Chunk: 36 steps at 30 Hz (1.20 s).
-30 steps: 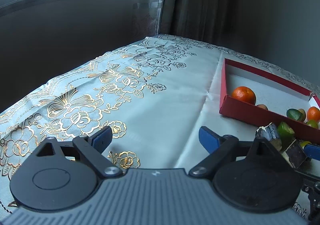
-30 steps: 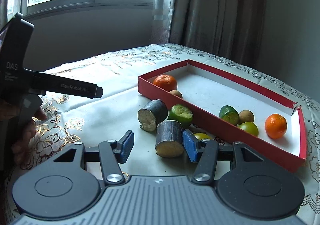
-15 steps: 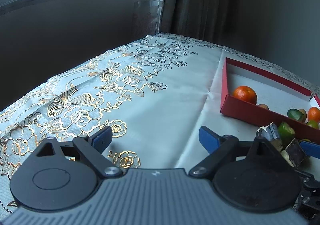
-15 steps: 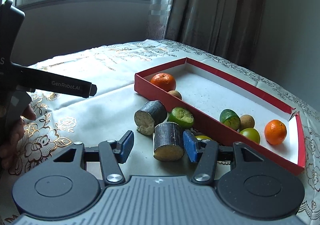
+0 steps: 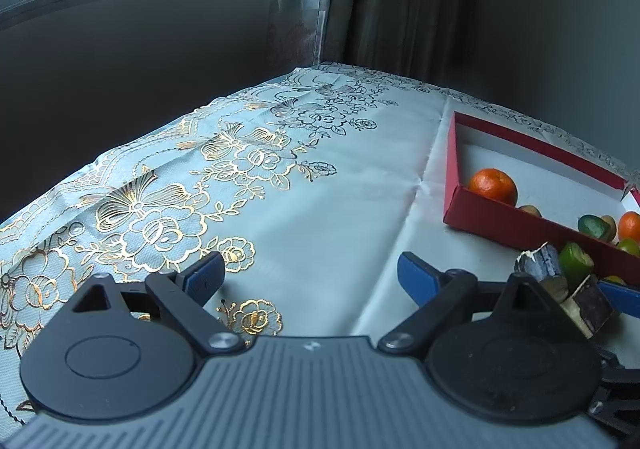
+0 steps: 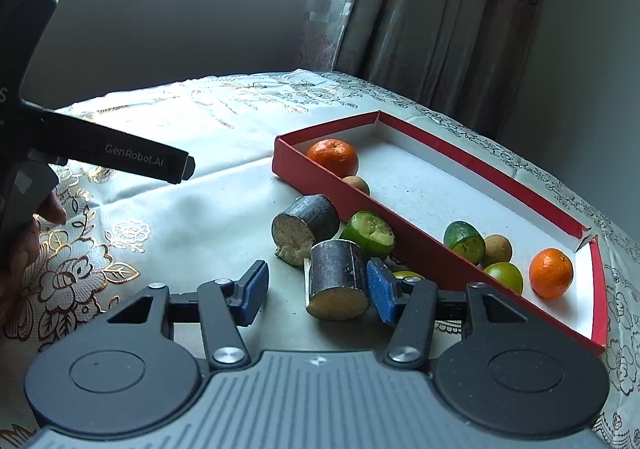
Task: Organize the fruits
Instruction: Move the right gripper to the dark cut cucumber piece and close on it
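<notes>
The near sugarcane piece [image 6: 339, 278], likely stiff and dense, sits between the right gripper's [image 6: 318, 291] half-open jaws, best clamped across its dark rind.

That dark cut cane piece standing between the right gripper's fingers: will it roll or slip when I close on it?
The near cane piece looks stiff and woody, so it likely won't squash. It stands on a flat cut end; tipped, its round side could roll like its neighbour. Its smooth dark rind may slip in the right gripper, which stands open.
</notes>
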Tool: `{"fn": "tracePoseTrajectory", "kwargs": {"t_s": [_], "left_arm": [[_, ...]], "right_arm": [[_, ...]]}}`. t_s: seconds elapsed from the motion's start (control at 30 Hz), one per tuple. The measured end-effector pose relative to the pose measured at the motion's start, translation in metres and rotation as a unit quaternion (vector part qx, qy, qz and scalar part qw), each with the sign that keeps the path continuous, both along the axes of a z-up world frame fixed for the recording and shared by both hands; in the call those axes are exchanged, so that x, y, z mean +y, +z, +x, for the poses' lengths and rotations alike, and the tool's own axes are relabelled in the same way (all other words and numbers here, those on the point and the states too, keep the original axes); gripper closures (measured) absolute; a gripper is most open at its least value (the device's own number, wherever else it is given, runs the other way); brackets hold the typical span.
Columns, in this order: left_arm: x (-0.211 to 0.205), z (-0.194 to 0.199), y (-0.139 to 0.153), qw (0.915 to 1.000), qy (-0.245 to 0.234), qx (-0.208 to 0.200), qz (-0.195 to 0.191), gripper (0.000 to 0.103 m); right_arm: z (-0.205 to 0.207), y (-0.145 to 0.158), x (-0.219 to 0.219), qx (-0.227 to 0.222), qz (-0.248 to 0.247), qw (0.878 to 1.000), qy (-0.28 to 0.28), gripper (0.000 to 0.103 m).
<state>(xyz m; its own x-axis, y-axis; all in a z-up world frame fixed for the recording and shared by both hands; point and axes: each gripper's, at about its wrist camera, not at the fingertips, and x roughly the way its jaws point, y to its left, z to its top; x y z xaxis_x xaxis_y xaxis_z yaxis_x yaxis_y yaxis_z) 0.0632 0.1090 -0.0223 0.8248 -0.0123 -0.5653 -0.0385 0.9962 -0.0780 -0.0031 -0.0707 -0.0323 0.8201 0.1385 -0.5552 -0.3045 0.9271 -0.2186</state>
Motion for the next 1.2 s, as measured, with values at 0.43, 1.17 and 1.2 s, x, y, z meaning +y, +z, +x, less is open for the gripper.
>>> {"fn": "tracePoseTrajectory", "kwargs": {"t_s": [0.43,1.17,1.2], "left_arm": [[0.001,0.001,-0.001,1.0000,0.000,0.007,0.002,0.011],[0.000,0.002,-0.002,1.0000,0.000,0.009,0.003,0.011],[0.001,0.002,-0.002,1.0000,0.000,0.009,0.003,0.011]], "right_arm": [[0.010,0.000,-0.009,0.032,0.034,0.999,-0.002,0.054],[0.008,-0.002,-0.021,0.051,0.090,0.995,0.004,0.069],[0.008,-0.002,-0.021,0.051,0.090,0.995,0.003,0.069]]}}
